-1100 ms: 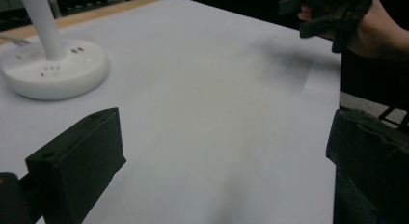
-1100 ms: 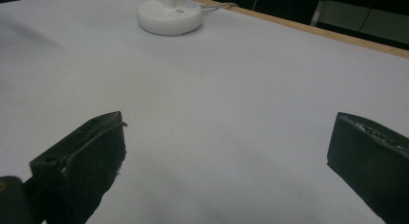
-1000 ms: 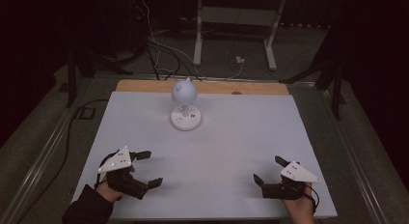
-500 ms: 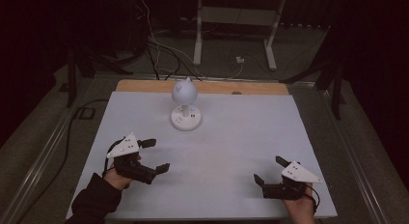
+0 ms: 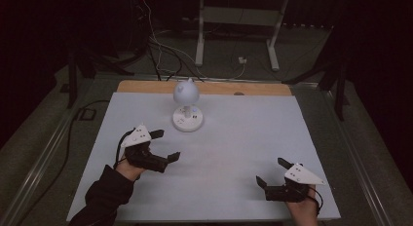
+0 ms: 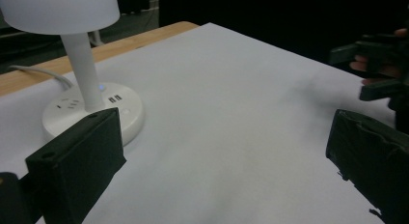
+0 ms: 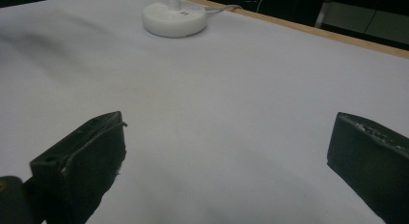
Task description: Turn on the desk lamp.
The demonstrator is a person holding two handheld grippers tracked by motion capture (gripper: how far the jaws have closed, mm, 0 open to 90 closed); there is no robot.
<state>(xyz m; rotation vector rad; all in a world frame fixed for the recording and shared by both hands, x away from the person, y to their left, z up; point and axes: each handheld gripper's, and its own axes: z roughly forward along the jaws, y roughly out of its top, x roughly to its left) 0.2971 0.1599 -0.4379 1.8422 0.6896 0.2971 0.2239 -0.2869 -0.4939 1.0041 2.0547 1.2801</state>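
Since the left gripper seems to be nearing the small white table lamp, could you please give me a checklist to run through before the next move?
1. Left gripper jaws open, nothing between them: ok.
2. Small white table lamp upright on its round base: ok.
3. Path from left gripper to lamp base over the white table unobstructed: ok.
4. Right gripper open, well away from the lamp: ok.
5. Lamp's cable trails behind the base, off the approach: ok.
6. Lamp switched on or off: cannot tell.

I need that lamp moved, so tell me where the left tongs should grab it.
Grip the slim upright stem of the white plastic table lamp, coming level from the near-left where the open left tongs sit. The round base looks too wide and the shade too broad.
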